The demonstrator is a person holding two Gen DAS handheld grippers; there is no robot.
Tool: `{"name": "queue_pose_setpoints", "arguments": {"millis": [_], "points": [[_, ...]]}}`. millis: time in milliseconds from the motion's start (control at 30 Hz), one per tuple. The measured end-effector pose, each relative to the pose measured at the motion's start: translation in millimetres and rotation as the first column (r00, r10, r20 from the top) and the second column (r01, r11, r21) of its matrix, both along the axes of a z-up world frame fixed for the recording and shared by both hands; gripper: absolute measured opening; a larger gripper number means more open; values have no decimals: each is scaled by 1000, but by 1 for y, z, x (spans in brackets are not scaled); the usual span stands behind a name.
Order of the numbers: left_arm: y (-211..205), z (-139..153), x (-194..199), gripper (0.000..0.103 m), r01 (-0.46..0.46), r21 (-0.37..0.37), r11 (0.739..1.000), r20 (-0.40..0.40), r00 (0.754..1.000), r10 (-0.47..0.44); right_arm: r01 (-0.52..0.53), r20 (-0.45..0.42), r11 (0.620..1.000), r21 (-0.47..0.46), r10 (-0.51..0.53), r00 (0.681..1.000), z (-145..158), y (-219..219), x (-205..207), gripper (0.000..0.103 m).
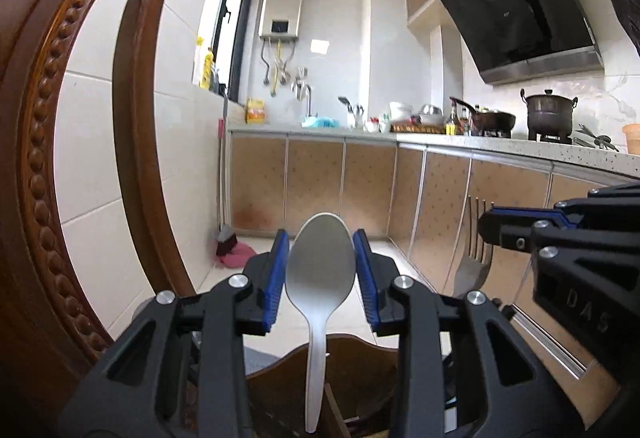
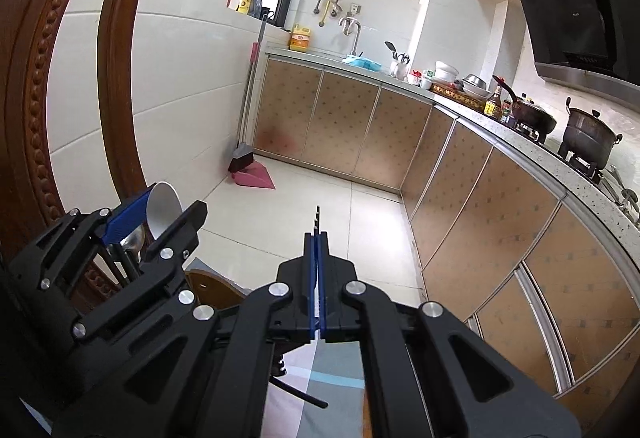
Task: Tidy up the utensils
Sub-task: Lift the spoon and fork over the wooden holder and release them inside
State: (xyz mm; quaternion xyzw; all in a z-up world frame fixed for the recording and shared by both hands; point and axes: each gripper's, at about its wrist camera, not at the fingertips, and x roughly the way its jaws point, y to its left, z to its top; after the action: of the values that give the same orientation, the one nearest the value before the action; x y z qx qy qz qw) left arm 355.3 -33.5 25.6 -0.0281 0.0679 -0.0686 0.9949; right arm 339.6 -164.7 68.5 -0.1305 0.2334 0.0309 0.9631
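A steel spoon (image 1: 320,270) stands upright between the blue pads of my left gripper (image 1: 320,258), its bowl up and its handle running down into a wooden holder (image 1: 360,370). The pads stand a little apart from the bowl on both sides, so the left gripper is open around it. It also shows in the right wrist view (image 2: 152,216), with the spoon (image 2: 162,208) between its fingers. My right gripper (image 2: 317,258) is shut on a fork (image 2: 317,218), seen edge-on with tines up. In the left wrist view the fork (image 1: 474,262) hangs from the right gripper (image 1: 516,228).
A carved wooden chair back (image 1: 48,158) rises close on the left. A kitchen counter (image 1: 500,150) with pots and bottles runs along the right. A broom and pink dustpan (image 2: 252,170) lean at the far wall. A striped cloth (image 2: 320,382) lies below.
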Motion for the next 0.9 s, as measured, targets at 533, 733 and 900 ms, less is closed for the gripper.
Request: {"name": "queue_pose_setpoints", "arguments": {"millis": [533,733,900], "points": [[5,-34,8,54,-60,-16,998,-46,997,59,-60,-43,997,-39,58,997,-33,10,11,10],[8,-22,-18,70,-42,1,999,-101,994,42,-67,-25,997,42,68,997,-12,-5,-7,39],[9,-7,-68,83,-52,26,998,-138,989,55,-61,52,992,110,55,997,14,-27,-54,66]]}}
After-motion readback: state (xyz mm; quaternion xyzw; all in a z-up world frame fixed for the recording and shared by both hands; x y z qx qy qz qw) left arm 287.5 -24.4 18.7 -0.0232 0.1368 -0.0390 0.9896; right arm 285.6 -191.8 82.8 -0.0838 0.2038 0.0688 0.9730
